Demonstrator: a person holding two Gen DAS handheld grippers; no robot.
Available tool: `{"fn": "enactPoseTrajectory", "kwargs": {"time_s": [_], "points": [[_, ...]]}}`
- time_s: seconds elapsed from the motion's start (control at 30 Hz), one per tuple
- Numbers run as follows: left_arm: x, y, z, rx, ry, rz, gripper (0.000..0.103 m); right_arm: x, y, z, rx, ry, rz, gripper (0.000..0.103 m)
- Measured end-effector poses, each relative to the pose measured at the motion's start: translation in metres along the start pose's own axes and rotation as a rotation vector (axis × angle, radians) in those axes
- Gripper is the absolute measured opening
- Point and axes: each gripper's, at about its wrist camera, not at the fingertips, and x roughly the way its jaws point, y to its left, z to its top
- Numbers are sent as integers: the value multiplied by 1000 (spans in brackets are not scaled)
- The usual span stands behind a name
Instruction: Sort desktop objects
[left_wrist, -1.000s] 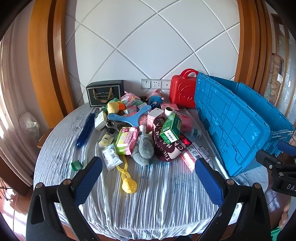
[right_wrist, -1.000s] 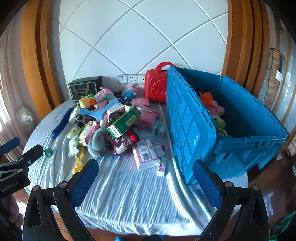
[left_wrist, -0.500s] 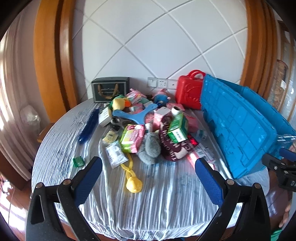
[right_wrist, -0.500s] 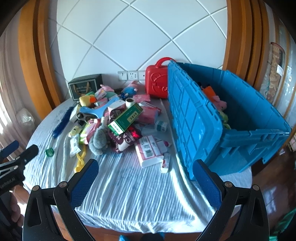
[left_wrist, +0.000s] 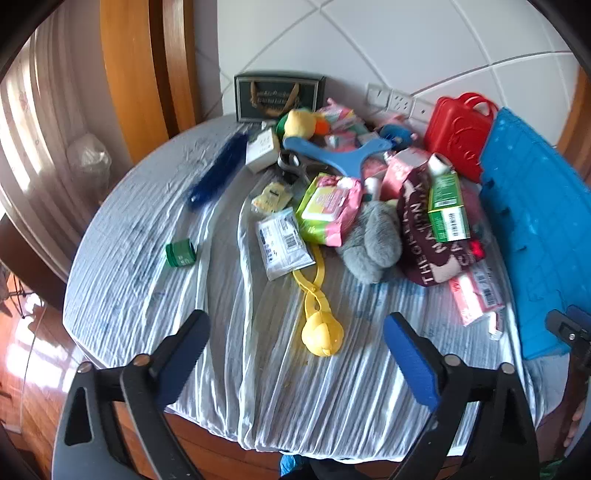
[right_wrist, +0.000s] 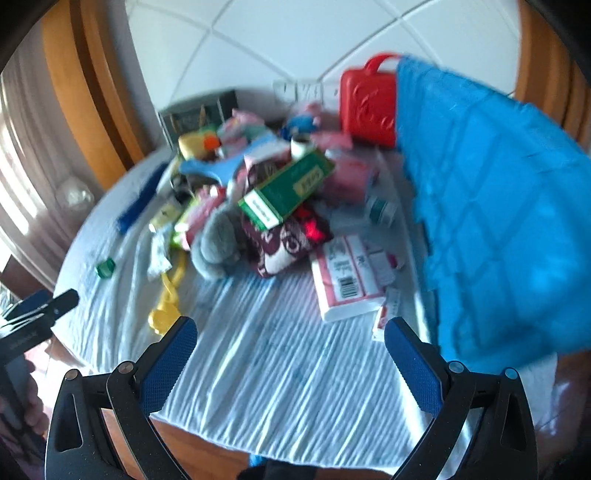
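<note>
Left claw and right claw both spread wide, empty, above worktop near edge; clutter pile beyond, mid-worktop; bin at right edge.

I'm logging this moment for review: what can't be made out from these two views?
- Inside of the blue bin: hidden behind its own wall in both views.
- Pink box print: right wrist view is motion-blurred.
- Gift box lettering: too small, left wrist view.
- Items under the grey plush: covered by the pile.
</note>
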Motion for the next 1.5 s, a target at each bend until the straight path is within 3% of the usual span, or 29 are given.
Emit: {"fn": "enactPoseTrajectory", "kwargs": {"time_s": [0.17, 0.2, 0.33, 0.37, 0.4, 0.47, 0.57, 0.63, 0.77, 0.93, 1.07, 1.1, 1.13, 1.17, 1.23, 1.27, 1.33, 1.37, 1.4, 1.5], "points": [[37, -16, 8, 96, 79, -43, 94, 52, -17, 20, -10, 69, 1, 103], [43, -20, 9, 302, 104, -181, 94, 62, -22, 23, -17, 84, -5, 103], [62, -48, 9, 342, 127, -185, 94, 93, -28, 34, -49, 118, -10, 103], [67, -56, 9, 360, 132, -192, 94, 98, -28, 35, -49, 122, -18, 103], [71, -63, 10, 452, 143, -251, 94, 102, -29, 36, -45, 127, -21, 103], [80, -78, 11, 485, 159, -282, 93, 107, -32, 38, -26, 128, -14, 103], [99, -106, 13, 546, 191, -316, 81, 113, -37, 44, -26, 123, -41, 102], [112, -125, 14, 681, 213, -393, 80, 117, -41, 48, -6, 125, -45, 102], [140, -162, 13, 861, 244, -487, 80, 123, -44, 52, 34, 133, -73, 98], [178, -203, 8, 1067, 342, -617, 80, 143, -44, 55, 83, 165, -100, 98], [205, -224, -1, 1161, 374, -611, 80, 165, -38, 63, 115, 175, -91, 98], [208, -225, -2, 1198, 377, -620, 76, 170, -37, 65, 125, 178, -92, 98], [211, -224, -3, 1250, 373, -639, 65, 176, -36, 67, 141, 180, -86, 98], [211, -222, 0, 1244, 367, -663, 63, 183, -36, 69, 159, 180, -76, 98], [209, -215, 6, 1333, 339, -714, 45, 196, -33, 72, 173, 187, -72, 98], [207, -211, 9, 1339, 329, -724, 43, 199, -31, 74, 168, 185, -69, 98], [204, -202, 16, 1422, 327, -781, 38, 209, -26, 74, 153, 194, -47, 77], [202, -196, 20, 1425, 321, -787, 37, 211, -24, 74, 151, 199, -31, 40], [199, -190, 24, 1464, 314, -816, 34, 213, -22, 73, 154, 204, -13, 27], [192, -171, 38, 1546, 300, -879, 10, 207, -9, 67, 130, 196, 13, 24]]}}
